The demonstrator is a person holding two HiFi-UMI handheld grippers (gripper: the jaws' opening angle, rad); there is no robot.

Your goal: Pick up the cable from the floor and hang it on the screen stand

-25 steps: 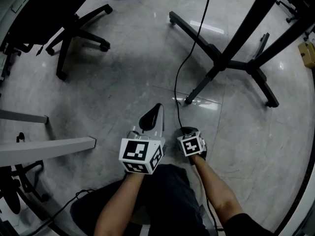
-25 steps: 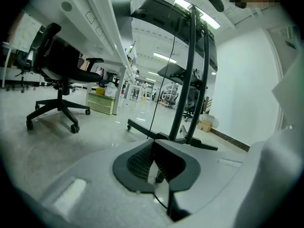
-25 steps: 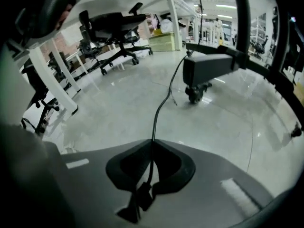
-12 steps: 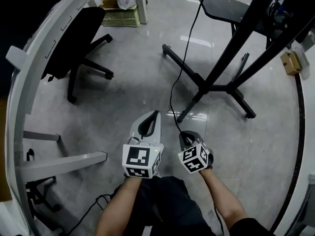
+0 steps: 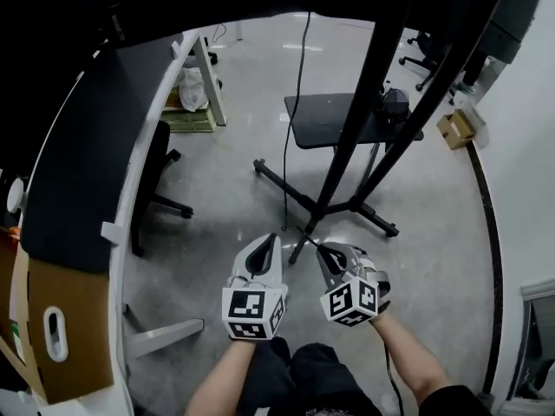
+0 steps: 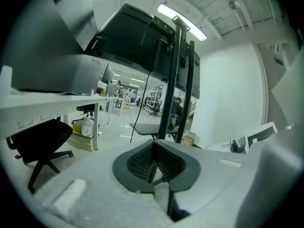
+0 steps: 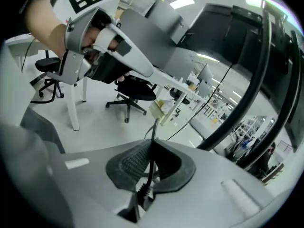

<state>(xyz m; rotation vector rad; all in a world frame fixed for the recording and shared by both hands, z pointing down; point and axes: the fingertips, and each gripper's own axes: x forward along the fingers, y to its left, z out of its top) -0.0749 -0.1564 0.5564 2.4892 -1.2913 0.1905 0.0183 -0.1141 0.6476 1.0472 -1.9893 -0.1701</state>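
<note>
A thin black cable (image 5: 285, 163) hangs from the dark screen (image 5: 486, 7) and runs down to my right gripper (image 5: 320, 248). The pads pinch the cable (image 7: 153, 129), which passes back between them to a ribbed plug; the jaws are opening slightly. My left gripper (image 5: 273, 237) is beside it, shut with nothing between its pads (image 6: 142, 163). Both grippers are held up in front of the screen stand (image 5: 364, 102), a pair of black slanted poles on splayed legs with a dark shelf (image 5: 329, 120). The left gripper view faces the stand (image 6: 178, 80). One pole (image 7: 256, 94) curves past in the right gripper view.
A long white desk (image 5: 130, 189) runs along the left with a black office chair (image 5: 156, 180) beneath it. A bag on a crate (image 5: 186, 111) sits by the desk leg. A cardboard box (image 5: 455, 128) lies by the right wall. Brown cardboard (image 5: 52, 319) lies at the near left.
Both grippers have risen from near the floor to in front of the stand, the right one taking the cable end up with it. The head view has tilted up, showing desk and screen.
</note>
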